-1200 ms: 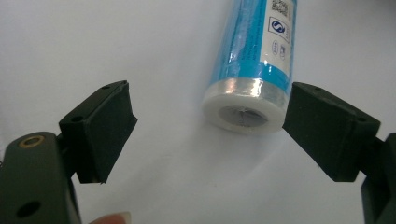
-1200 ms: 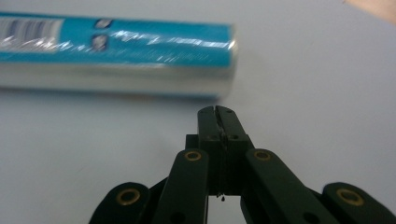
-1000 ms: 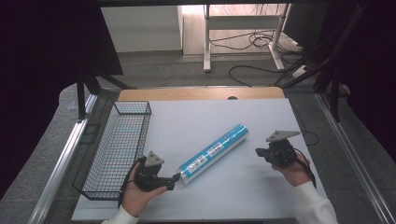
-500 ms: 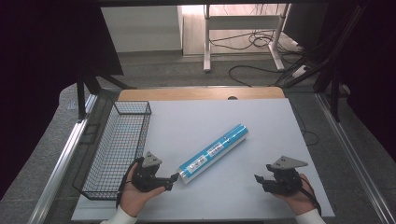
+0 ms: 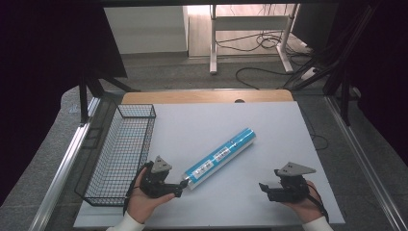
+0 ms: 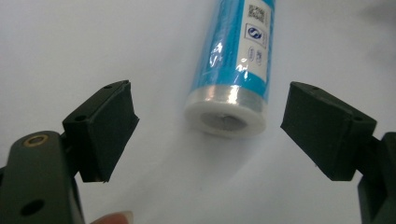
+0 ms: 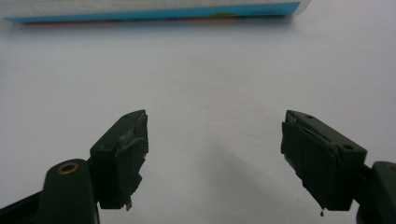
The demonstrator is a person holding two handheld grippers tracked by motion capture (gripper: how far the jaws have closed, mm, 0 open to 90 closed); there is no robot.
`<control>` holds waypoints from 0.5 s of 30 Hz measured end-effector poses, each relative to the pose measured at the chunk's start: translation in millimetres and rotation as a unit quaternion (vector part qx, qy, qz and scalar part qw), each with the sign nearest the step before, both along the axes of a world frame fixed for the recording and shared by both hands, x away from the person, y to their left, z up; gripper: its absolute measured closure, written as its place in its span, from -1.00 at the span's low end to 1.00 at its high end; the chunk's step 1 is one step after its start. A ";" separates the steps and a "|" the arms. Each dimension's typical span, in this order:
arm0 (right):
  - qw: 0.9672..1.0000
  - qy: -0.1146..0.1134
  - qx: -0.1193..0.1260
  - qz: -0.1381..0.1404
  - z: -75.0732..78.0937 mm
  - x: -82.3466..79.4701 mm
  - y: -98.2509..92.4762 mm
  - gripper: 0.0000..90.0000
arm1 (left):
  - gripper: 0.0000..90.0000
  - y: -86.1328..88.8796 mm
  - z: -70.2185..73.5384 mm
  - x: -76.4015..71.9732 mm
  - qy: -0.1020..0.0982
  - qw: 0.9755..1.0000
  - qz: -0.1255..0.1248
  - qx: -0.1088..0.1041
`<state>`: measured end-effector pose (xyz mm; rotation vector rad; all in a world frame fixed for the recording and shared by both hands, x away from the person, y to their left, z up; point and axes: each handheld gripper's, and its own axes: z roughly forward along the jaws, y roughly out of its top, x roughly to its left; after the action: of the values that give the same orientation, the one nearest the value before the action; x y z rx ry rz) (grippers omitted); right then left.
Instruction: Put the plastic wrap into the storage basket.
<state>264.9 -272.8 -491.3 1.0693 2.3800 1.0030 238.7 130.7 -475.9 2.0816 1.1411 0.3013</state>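
Note:
A long blue tube [image 5: 220, 153] with white labels and a white end cap lies slantwise on the white table [image 5: 269, 125]. My left gripper [image 5: 178, 188] sits at the tube's near end. In the left gripper view that capped end of the tube [image 6: 233, 70] lies between and just beyond the jaws of the left gripper [image 6: 208, 130]. The jaws have just been closing, but both pads stand apart from the cap, so it is open. My right gripper [image 5: 264, 188] rests near the front right edge, away from the tube [image 7: 154, 11]. The right gripper's [image 7: 215, 154] jaws have just been opening and nothing lies between them.
A black wire basket [image 5: 137, 106] stands along the table's left side, right beside my left hand. A wooden strip runs along the table's far edge. Beyond it are a desk frame, cables on the floor and dark stands.
My right gripper has drawn back from beside the tube toward the front right edge of the table. The left gripper has stayed at the tube's near end, and the tube has not moved.

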 end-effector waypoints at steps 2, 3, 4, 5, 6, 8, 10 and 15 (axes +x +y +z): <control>1.000 0.000 0.000 0.000 0.1 0.0 -0.6 -0.47 | -0.61 -1.4 2.1 0.5 -0.002 1.000 -0.002 -0.001; 1.000 -0.001 0.001 -0.003 -0.5 0.8 -2.6 -0.47 | -0.60 -4.6 6.4 1.6 -0.002 1.000 -0.007 -0.002; 1.000 -0.002 0.001 -0.005 -0.8 1.5 -3.5 -0.47 | -0.59 -6.2 8.2 2.4 -0.001 1.000 -0.010 -0.002; 1.000 0.000 0.001 -0.009 -0.8 2.1 -4.7 -0.47 | -0.59 -8.1 9.8 3.7 0.000 1.000 -0.013 -0.004; 1.000 0.000 0.003 -0.012 -1.1 2.9 -5.8 -0.47 | -0.59 -10.1 11.3 5.3 0.002 1.000 -0.017 -0.005; 1.000 0.000 0.005 -0.014 -1.2 3.8 -7.1 -0.46 | -0.58 -12.4 12.5 7.2 0.005 1.000 -0.020 -0.007; 1.000 0.000 0.008 -0.019 -0.7 5.7 -9.4 -0.46 | -0.58 -20.7 16.4 14.0 0.011 1.000 -0.028 0.001; 1.000 -0.002 0.011 -0.028 -1.4 7.2 -11.6 -0.46 | -0.58 -36.5 24.9 26.3 0.018 0.999 -0.043 0.013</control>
<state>272.2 -284.4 -492.7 1.1333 2.3275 1.0125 265.1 94.2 -451.0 2.1604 1.0713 0.2387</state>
